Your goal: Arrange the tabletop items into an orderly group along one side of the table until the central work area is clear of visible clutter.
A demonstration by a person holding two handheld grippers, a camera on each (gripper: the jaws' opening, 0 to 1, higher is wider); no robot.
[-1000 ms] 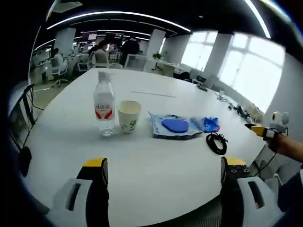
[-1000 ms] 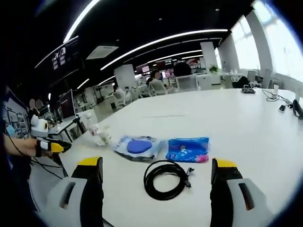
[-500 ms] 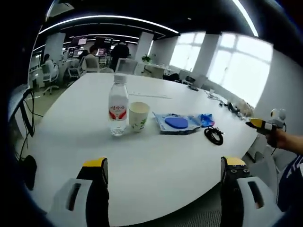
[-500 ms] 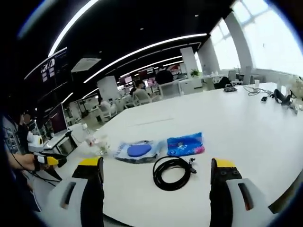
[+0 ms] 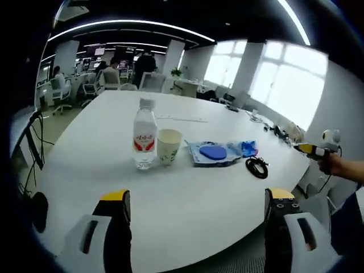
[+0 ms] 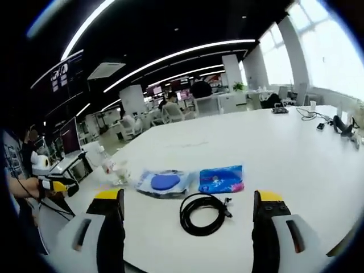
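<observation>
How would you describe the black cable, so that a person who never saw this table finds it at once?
On the big white round table, a row of items lies near the front edge. The coiled black cable lies at the window end of the row, in front of the small blue printed packet. It is the only black item, wound into a loose ring.

Open-plan office with a dark ceiling crossed by long white strip lights (image 5: 131, 23). Tall bright windows (image 5: 284, 74) run along one wall, split by white square pillars (image 5: 247, 65). A large white round-edged table (image 5: 187, 193) takes the foreground. Rows of desks with monitors and white office chairs (image 6: 170, 114) stand behind it (several seated people there, small and blurred). Grey floor (image 5: 54, 116) beside the table.
</observation>
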